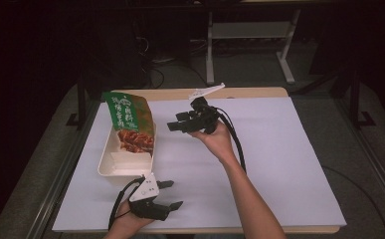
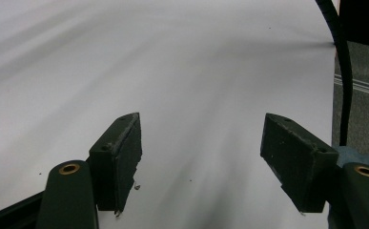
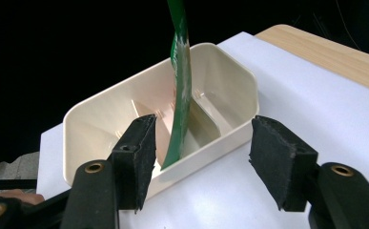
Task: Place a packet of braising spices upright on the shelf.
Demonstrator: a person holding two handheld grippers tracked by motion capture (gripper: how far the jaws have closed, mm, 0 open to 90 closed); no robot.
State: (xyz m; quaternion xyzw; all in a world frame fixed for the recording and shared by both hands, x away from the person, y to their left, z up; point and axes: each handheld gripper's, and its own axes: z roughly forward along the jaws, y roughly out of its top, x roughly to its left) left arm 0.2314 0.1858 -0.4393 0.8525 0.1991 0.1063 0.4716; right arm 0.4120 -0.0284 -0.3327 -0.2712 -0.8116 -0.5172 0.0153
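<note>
Cream divided tray [image 1: 111,168] on the white sheet [image 1: 279,164] at the table's left side, with a green snack packet [image 1: 130,119] standing tilted in it — upper end leaning past the far rim, lower end down in a compartment. Seen edge-on in the right gripper view [image 3: 179,86], resting against the tray's [image 3: 230,81] inner divider. Right gripper [image 1: 176,124] held up near the packet's right edge, apart from it, jaws spread and empty. Left gripper [image 1: 172,194] low at the near edge — just beside the tray's near end, jaws released, gripping nothing, bare sheet [image 2: 172,71] between them.
</note>
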